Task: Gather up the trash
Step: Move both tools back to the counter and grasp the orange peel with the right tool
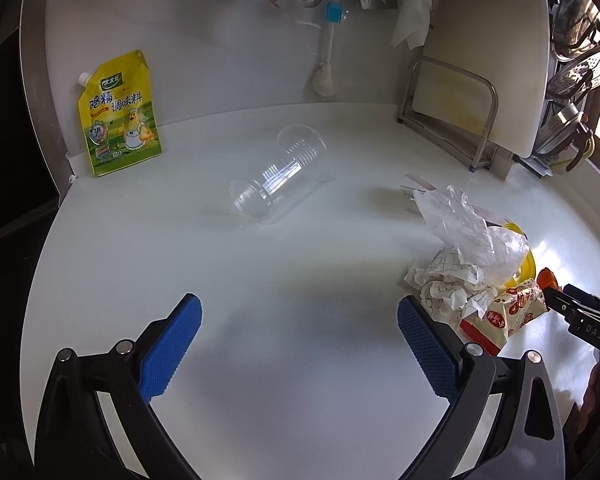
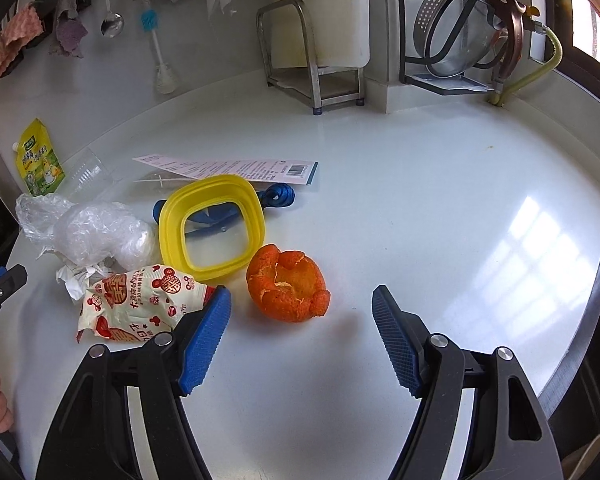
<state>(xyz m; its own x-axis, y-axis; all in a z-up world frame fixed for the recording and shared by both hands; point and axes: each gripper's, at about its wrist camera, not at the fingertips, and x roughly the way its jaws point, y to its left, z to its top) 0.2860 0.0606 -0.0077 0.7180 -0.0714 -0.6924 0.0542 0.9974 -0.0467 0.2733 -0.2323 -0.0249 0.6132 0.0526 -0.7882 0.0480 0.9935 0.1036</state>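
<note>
My left gripper (image 1: pixel 299 314) is open and empty above the white counter. A clear plastic cup (image 1: pixel 278 176) lies on its side ahead of it. To its right sits a trash pile: crumpled plastic film (image 1: pixel 466 224), crumpled paper (image 1: pixel 452 284) and a red-and-white snack wrapper (image 1: pixel 504 312). My right gripper (image 2: pixel 302 306) is open and empty, with an orange peel (image 2: pixel 288 284) just ahead between its fingers. The snack wrapper (image 2: pixel 140 304) lies by its left finger, beside plastic film (image 2: pixel 96 232), a yellow square lid ring (image 2: pixel 212 226) and a paper slip (image 2: pixel 236 168).
A yellow seasoning pouch (image 1: pixel 120 116) leans on the back wall at left. A cutting board in a metal rack (image 1: pixel 452 116) stands at back right. A dish rack with steel pots (image 2: pixel 460 28) is at the far right. Utensils and cloths hang on the wall. A blue strap (image 2: pixel 278 196) lies behind the lid.
</note>
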